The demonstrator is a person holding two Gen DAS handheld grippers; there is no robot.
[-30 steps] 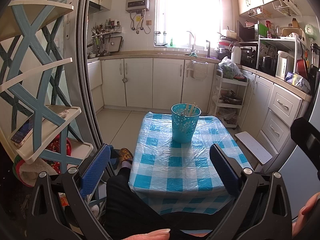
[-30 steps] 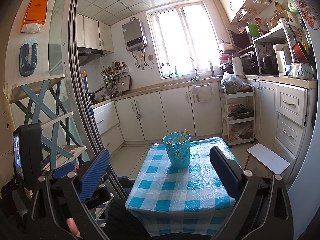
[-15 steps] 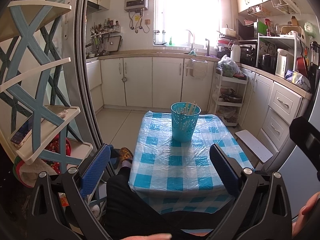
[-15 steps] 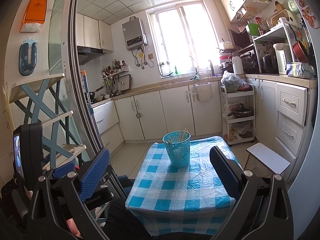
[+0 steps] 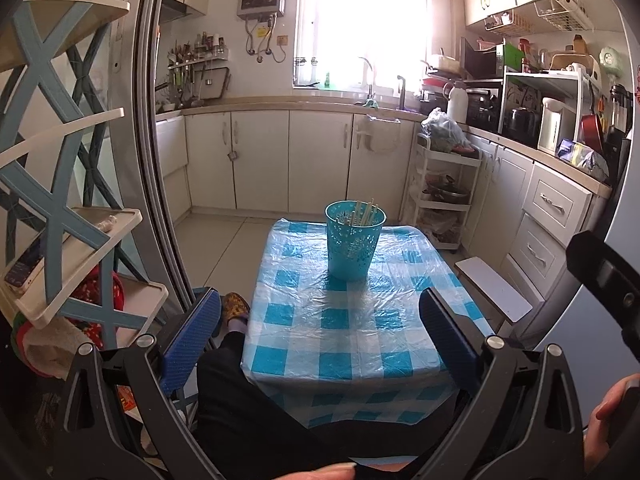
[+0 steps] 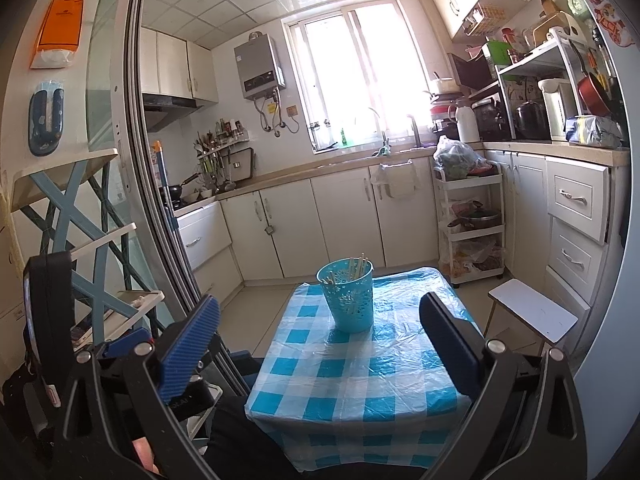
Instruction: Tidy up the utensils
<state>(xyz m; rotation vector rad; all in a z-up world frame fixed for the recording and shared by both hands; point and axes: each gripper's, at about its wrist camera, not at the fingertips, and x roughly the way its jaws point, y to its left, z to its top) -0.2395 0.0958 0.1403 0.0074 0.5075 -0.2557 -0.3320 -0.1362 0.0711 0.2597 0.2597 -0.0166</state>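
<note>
A teal perforated holder [image 5: 354, 240] stands upright on the far half of a small table with a blue-and-white checked cloth [image 5: 340, 328]. Several pale chopsticks [image 5: 362, 213] stick out of it. It also shows in the right wrist view [image 6: 347, 295], with the chopsticks [image 6: 355, 267] and cloth [image 6: 360, 376]. My left gripper [image 5: 320, 320] is open and empty, held back before the table's near edge. My right gripper [image 6: 320, 322] is open and empty, also short of the table. The left gripper's body [image 6: 120, 344] shows at the right view's lower left.
A blue-and-white shelf rack [image 5: 60, 216] stands at the left by a sliding door frame [image 5: 156, 160]. A white stool [image 5: 496, 288] and a white trolley [image 5: 444, 196] stand right of the table. Cabinets line the back and right walls. The person's dark-clad legs [image 5: 248, 412] are under the table's near edge.
Both views shift only slightly; the left view has tilted a little. The holder and both grippers' opening are unchanged.
</note>
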